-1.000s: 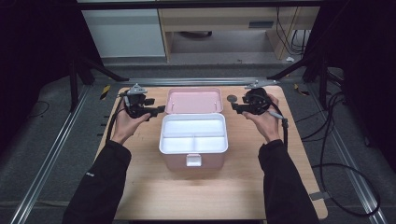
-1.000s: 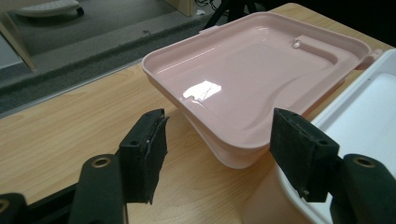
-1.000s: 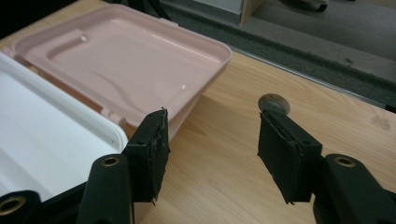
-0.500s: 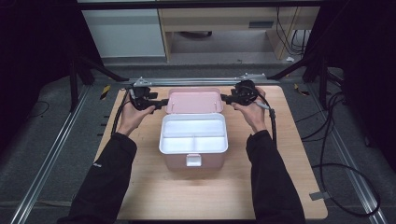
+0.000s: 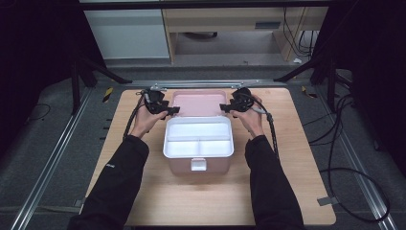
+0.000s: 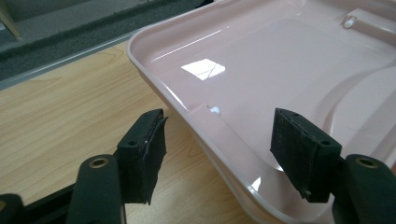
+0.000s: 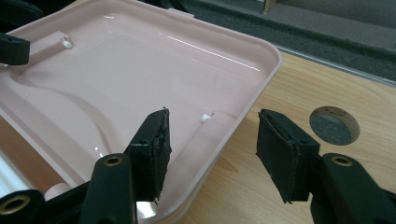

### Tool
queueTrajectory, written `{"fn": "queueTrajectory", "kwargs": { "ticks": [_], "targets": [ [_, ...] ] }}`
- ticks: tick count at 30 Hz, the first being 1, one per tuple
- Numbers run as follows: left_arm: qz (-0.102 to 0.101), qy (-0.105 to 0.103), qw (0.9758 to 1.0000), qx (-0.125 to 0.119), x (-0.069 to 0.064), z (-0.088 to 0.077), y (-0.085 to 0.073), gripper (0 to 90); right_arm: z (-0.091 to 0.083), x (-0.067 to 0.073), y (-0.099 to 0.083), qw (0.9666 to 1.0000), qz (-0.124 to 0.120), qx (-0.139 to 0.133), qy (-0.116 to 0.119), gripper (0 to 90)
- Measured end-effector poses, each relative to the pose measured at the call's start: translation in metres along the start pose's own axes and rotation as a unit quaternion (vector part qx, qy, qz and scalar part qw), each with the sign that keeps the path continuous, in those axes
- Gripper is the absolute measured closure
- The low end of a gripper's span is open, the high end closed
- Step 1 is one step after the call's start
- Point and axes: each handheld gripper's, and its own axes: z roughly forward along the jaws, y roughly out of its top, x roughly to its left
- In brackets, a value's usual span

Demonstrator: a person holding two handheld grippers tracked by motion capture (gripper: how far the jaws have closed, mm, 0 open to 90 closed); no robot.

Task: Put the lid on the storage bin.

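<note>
The pink lid (image 5: 198, 103) of the storage box (image 5: 198, 143) lay folded back flat on the wooden table (image 5: 297, 158), hinged behind the box body, its glossy inner face turned up. The box stood at the middle of the table with its white divided tray (image 5: 198, 139) exposed and its latch (image 5: 198, 164) facing the person.

The left gripper (image 5: 173, 111) stood at the lid's left edge, the right gripper (image 5: 224, 108) at its right edge. In the left gripper view, the pads (image 6: 299, 147) stood well apart and straddled the raised lid rim (image 6: 205, 126) without pressing on it. In the right gripper view, the pads (image 7: 152, 149) likewise stood apart, one over the lid's inner face, the other over bare wood near a round hole (image 7: 334, 125) in the table. Neither gripper held anything.

The step in hand appeared to be taking the lid by both side rims in order to swing it shut. To do this well:

1. Each gripper would best seat its rim deep between the pads before closing.
2. Both grips should sit level with each other along the lid, so that it does not twist on its hinge.
3. The lid should travel in an arc about the hinge, not be pulled straight up, or the light box may slide.
</note>
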Motion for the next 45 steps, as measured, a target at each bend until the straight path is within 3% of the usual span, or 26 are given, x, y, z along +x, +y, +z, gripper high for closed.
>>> {"fn": "queueTrajectory", "kwargs": {
  "ticks": [4,12,18,23,28,36,45],
  "targets": [
    [0.001,-0.005,0.9999,0.010,0.001,0.006,-0.002,33.3,0.006,0.002,-0.002,0.9999,0.001,0.009,0.006,43.8],
    [-0.012,-0.028,0.9995,-0.001,0.002,0.012,-0.004,32.1,0.017,0.003,-0.006,0.9997,0.011,0.018,0.010,41.7],
    [-0.020,-0.026,0.9995,-0.004,0.002,0.013,-0.003,31.2,0.019,0.001,-0.006,0.9994,0.025,0.018,0.015,41.9],
    [-0.027,-0.024,0.9992,-0.017,0.003,0.009,-0.001,34.1,0.016,0.003,-0.004,0.9996,0.024,0.012,0.005,45.9],
    [-0.029,-0.024,0.9982,-0.046,0.001,-0.004,0.004,36.4,0.007,0.004,0.000,0.9995,0.029,-0.009,0.007,47.8],
    [-0.008,-0.020,0.9969,-0.075,-0.007,-0.032,0.016,37.5,-0.015,0.009,0.010,0.9977,0.028,-0.062,0.009,50.1],
    [0.007,-0.027,0.9934,-0.111,-0.015,-0.056,0.022,38.4,-0.038,0.017,0.018,0.9950,0.016,-0.098,0.007,51.5]
  ]
}}
